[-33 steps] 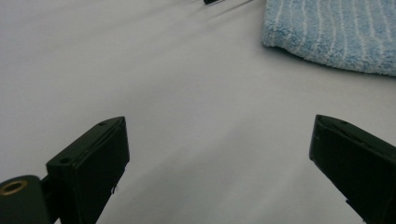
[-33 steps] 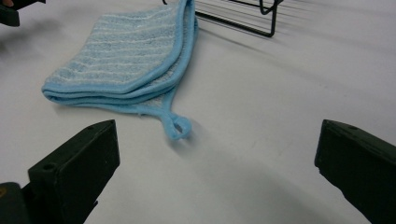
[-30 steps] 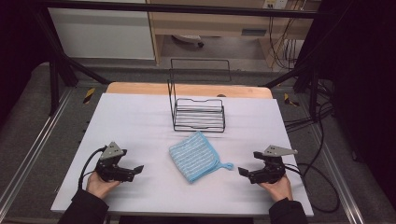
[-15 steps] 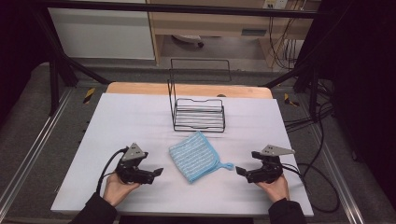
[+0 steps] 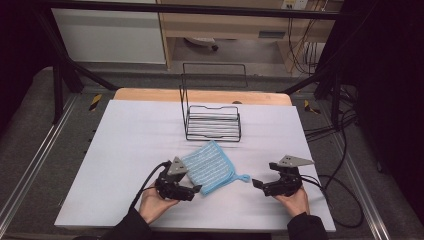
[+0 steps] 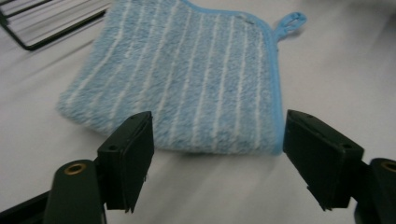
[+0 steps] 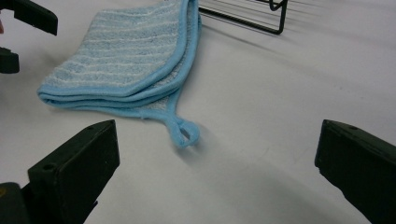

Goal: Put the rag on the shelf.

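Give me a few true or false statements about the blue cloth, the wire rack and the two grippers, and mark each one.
1. The folded blue cloth lies flat on the white table. True.
2. The left gripper is shut on the cloth. False: its jaws stand open, just short of the cloth's near edge.
3. The cloth's hanging loop points toward the right gripper. True.
4. The cloth sits inside the wire rack. False: it lies on the table in front of the rack.
5. The right gripper holds the loop. False: its jaws are open and apart from the loop.
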